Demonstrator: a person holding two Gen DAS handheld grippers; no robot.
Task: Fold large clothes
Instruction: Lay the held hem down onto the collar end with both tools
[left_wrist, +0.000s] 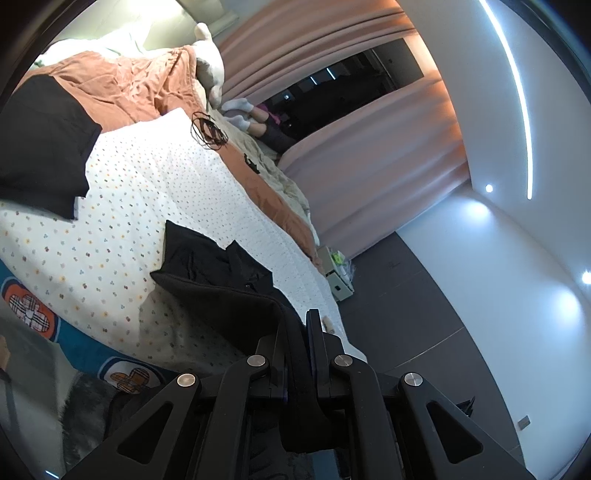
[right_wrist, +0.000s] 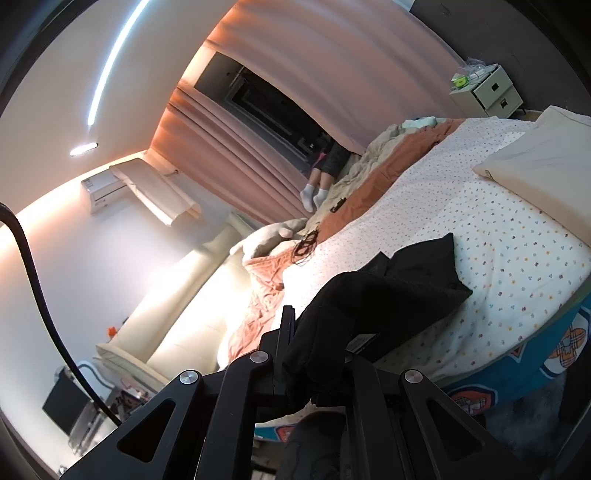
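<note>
A large black garment (left_wrist: 218, 273) lies partly on the dotted white bedsheet (left_wrist: 155, 192) and rises to both grippers. My left gripper (left_wrist: 297, 332) is shut on one edge of it, the cloth pinched between the jaws. In the right wrist view the same black garment (right_wrist: 406, 280) drapes over my right gripper (right_wrist: 317, 332), which is shut on it; the cloth hides the right fingertip. A second black cloth (left_wrist: 40, 147) lies at the far left of the bed.
An orange quilt (left_wrist: 122, 85) and a beige blanket are bunched along the bed's far side. A tangle of dark cord (left_wrist: 208, 129) lies on the sheet. A person's legs in white socks (right_wrist: 314, 194) rest by the pink curtains. A white nightstand (right_wrist: 487, 90) stands beside the bed. A pillow (right_wrist: 543, 158).
</note>
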